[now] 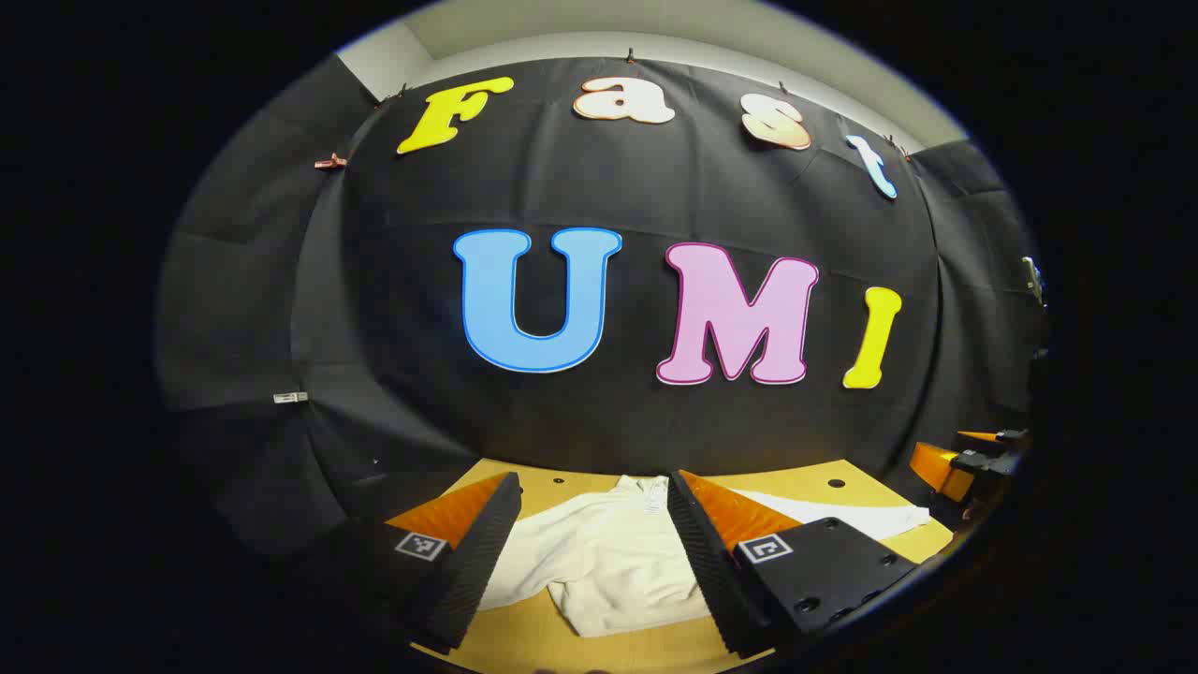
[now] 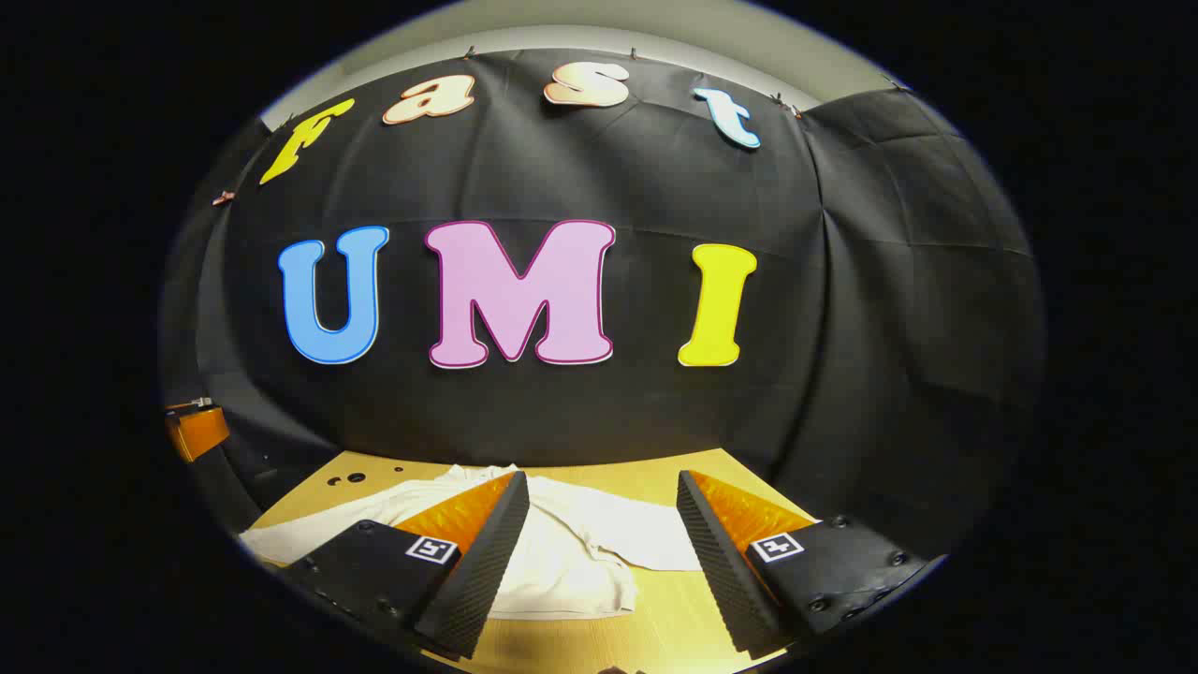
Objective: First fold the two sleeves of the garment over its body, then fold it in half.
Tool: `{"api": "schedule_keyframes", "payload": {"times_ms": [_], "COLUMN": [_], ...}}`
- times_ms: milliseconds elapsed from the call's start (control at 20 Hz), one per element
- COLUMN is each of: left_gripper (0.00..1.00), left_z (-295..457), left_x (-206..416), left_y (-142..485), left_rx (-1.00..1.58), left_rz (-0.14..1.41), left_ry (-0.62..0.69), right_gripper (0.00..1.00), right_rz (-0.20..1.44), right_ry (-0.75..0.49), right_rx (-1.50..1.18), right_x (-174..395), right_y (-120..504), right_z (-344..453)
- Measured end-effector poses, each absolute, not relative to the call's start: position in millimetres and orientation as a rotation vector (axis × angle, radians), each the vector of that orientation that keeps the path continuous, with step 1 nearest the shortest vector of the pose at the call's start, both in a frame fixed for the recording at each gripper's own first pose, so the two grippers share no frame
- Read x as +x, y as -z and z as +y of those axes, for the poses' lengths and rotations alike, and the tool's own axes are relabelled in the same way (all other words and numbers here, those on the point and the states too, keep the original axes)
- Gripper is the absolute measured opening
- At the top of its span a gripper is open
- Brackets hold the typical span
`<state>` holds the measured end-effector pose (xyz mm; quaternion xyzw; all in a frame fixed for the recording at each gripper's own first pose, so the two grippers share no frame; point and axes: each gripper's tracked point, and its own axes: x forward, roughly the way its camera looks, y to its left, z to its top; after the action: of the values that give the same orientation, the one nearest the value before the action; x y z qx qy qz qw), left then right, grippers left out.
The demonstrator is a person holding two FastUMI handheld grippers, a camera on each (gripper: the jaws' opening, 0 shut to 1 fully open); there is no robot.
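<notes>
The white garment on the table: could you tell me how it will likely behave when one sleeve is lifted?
The white garment is probably floppy: it lies wrinkled and flat on the wooden table. Its sleeve would likely droop from a pinch. It looks light, so it may slide.

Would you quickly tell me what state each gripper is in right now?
Left gripper: open, holding nothing, above the white garment.
Right gripper: open, holding nothing, above the same garment.

garment (image 1: 608, 552) | white, long-sleeved | flat on table, sleeves spread, unfolded
</notes>
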<state>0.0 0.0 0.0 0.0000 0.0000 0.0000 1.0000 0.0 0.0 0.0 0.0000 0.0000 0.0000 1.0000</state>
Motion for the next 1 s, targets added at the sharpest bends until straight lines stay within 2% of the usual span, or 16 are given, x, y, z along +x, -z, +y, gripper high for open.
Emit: {"api": "schedule_keyframes", "payload": {"times_ms": [1000], "left_gripper": [0.97], "left_z": [3], "left_x": [12], "left_y": [9], "left_rx": [0.008], "left_rz": [0.028], "left_ry": [0.014], "right_gripper": [0.97], "right_rz": [0.052], "right_ry": [-0.082], "right_rx": [-0.036], "right_x": [12], "right_y": [29], "right_z": [24]}}
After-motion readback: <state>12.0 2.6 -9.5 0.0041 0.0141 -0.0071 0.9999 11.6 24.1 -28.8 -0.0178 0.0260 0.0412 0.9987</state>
